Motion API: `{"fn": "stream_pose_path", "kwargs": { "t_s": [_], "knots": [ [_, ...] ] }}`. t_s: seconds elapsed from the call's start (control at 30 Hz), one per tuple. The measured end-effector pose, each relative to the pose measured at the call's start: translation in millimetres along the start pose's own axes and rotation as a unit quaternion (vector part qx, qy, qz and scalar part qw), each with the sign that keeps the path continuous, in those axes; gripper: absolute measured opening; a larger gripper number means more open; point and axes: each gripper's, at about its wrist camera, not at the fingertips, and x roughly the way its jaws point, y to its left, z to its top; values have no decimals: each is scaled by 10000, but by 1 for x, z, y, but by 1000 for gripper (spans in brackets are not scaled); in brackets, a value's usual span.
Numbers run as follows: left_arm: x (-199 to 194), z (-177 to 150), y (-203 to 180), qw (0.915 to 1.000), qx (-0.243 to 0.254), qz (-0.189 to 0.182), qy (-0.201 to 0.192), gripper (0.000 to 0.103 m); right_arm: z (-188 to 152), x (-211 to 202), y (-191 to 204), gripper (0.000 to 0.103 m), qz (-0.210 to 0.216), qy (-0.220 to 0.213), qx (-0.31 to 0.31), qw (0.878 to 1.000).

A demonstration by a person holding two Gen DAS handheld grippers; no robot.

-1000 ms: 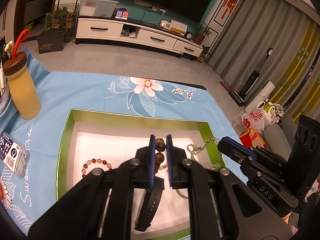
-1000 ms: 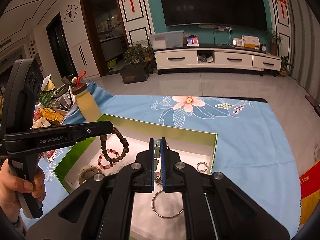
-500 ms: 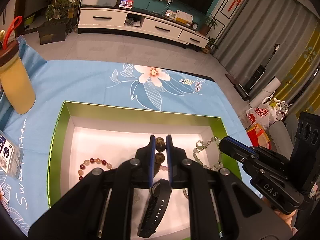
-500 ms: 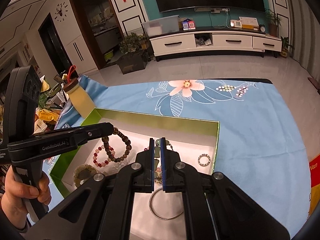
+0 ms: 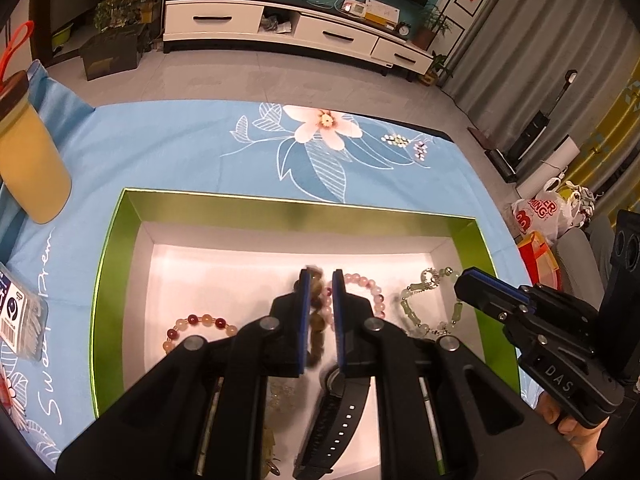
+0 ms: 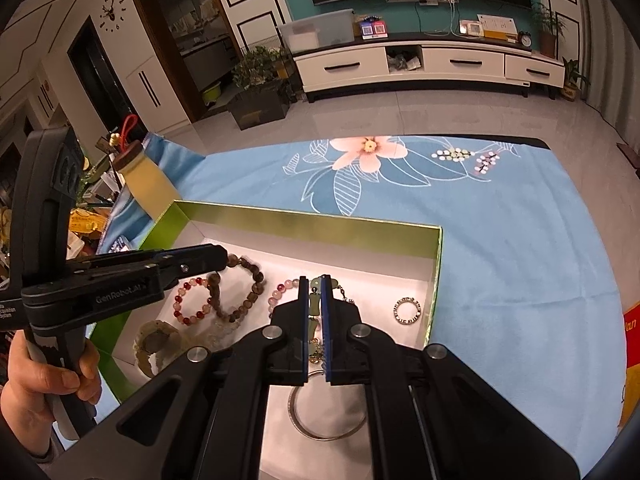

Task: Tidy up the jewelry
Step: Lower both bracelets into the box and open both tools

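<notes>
A green box point(image 5: 116, 248) point(image 6: 280, 220) with a white floor lies on the blue cloth. My left gripper point(image 5: 319, 280) point(image 6: 224, 258) is shut on a brown bead bracelet point(image 5: 316, 312) point(image 6: 244, 292), hanging low over the box floor. My right gripper point(image 6: 315, 280) point(image 5: 464, 280) is shut on a pale green jade bracelet point(image 6: 314, 304) point(image 5: 416, 300) over the box's right part. Inside lie a red bead bracelet point(image 5: 196, 322) point(image 6: 188, 304), a pink bead bracelet point(image 5: 368, 288), a black watch point(image 5: 336, 416), a silver ring point(image 6: 407, 311) and a metal bangle point(image 6: 326, 420).
A yellow bottle point(image 5: 28, 160) point(image 6: 150, 184) stands left of the box. A small packet point(image 5: 16, 320) lies at the cloth's left edge. Bags point(image 5: 540, 216) sit on the floor to the right. A pale carved piece point(image 6: 156, 340) lies in the box's near-left corner.
My left gripper has moved right and down with the brown bracelet, closer to the box floor. The right gripper keeps its hold on the jade bracelet and has shifted slightly forward.
</notes>
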Motion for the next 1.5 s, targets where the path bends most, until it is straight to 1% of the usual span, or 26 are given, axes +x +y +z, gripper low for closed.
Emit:
{"fn": "stream_pose_path", "kwargs": {
  "t_s": [0.2, 0.63, 0.73, 0.8, 0.9, 1.03, 1.07, 1.1, 1.13, 1.23, 1.27, 1.3, 1.33, 1.37, 1.4, 1.43, 1.47, 1.5],
  "knots": [
    [-1, 0, 5, 9999, -41, 111, 15, 10, 0, 5, -3, 5, -96, 112, 13, 9999],
    [-1, 0, 1, 9995, 38, 302, 63, 10, -1, 17, -5, 5, -277, 407, 9, 9988],
    [-2, -1, 0, 9994, 42, 333, 70, 12, -2, 18, -5, 5, -301, 445, 17, 9986],
    [-3, -1, 0, 9993, 53, 357, 65, 19, -2, 17, -5, 5, -308, 462, 22, 9985],
    [-5, 0, -2, 9992, 78, 382, 44, 27, -2, 16, -5, 6, -309, 461, 46, 9984],
    [-8, -1, -4, 9990, 137, 427, 18, 33, -1, 14, -5, 6, -304, 445, 73, 9985],
    [-10, -2, -5, 9989, 161, 449, 14, 36, -1, 13, -4, 6, -302, 440, 72, 9985],
    [-11, -2, -6, 9987, 175, 475, 5, 42, -1, 12, -4, 6, -303, 429, 69, 9986],
    [-12, -3, -7, 9986, 186, 496, -10, 44, -1, 10, -3, 6, -303, 414, 63, 9987],
    [-20, -5, -9, 9982, 199, 565, -56, 58, -2, 3, -2, 8, -338, 367, 49, 9987],
    [-23, -5, -10, 9980, 197, 602, -73, 67, -3, -2, -1, 11, -372, 338, 26, 9987],
    [-27, -6, -11, 9976, 192, 654, -93, 75, -3, -5, 0, 24, -412, 313, 15, 9987],
    [-30, -7, -11, 9975, 194, 670, -103, 78, -4, -9, 0, 44, -467, 277, 16, 9985],
    [-35, -8, -12, 9974, 197, 685, -114, 82, -5, -14, 0, 53, -532, 224, 26, 9983],
    [-38, -9, -12, 9973, 194, 695, -125, 87, -5, -21, 0, 66, -634, 138, 24, 9979],
    [-42, -10, -13, 9973, 183, 704, -136, 89, -6, -25, 0, 75, -695, 104, 22, 9975],
    [-46, -11, -14, 9973, 181, 696, -128, 92, -7, -30, 0, 78, -766, 79, 26, 9970],
    [-50, -12, -15, 9974, 184, 693, -121, 93, -8, -35, -1, 85, -839, 65, 45, 9964]
  ]
}}
